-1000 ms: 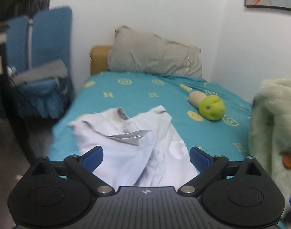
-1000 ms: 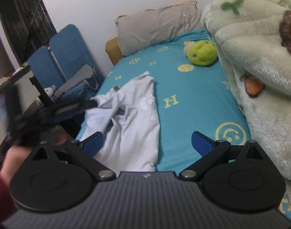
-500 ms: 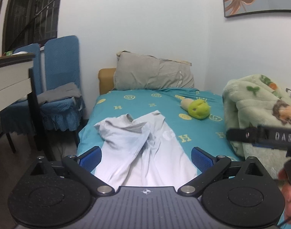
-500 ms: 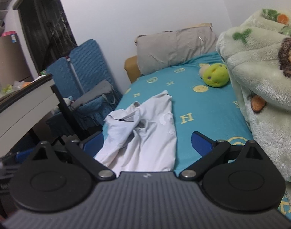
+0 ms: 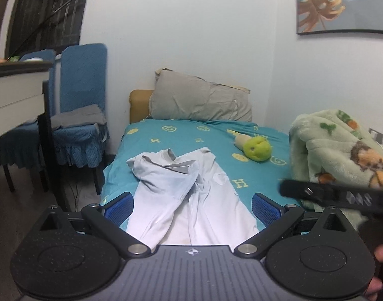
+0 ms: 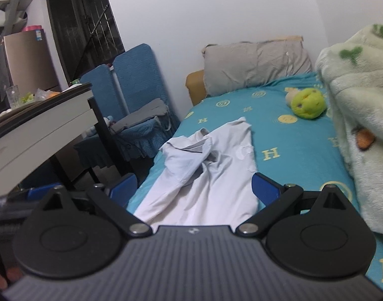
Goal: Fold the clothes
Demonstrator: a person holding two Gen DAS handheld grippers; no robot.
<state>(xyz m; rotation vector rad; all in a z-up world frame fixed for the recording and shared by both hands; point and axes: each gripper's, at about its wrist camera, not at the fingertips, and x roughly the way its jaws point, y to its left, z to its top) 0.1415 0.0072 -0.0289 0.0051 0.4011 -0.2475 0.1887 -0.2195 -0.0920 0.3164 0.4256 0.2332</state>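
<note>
The crumpled white cotton shirt [image 5: 188, 195] lies on the teal patterned bedsheet [image 5: 166, 138], ahead of and between the left gripper's [image 5: 191, 205] 2 blue-padded jaws, which stand wide apart holding nothing. Beyond the right jaw sits a green round plush toy [image 5: 256, 148].

From the right wrist, the shirt [image 6: 206, 173] again lies between the right gripper's [image 6: 194, 186] spread, empty jaws, the fluffy pale-green blanket [image 6: 362, 115] right of them.

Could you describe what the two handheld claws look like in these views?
Both look alike. The left claw has blue finger pads on black linkage arms with silver pivot pins, two round black discs, and a ribbed grey body bearing a small crosshair mark. The right claw matches it. In the left view, the other device's black bar carries white markings, too blurred to read.
</note>
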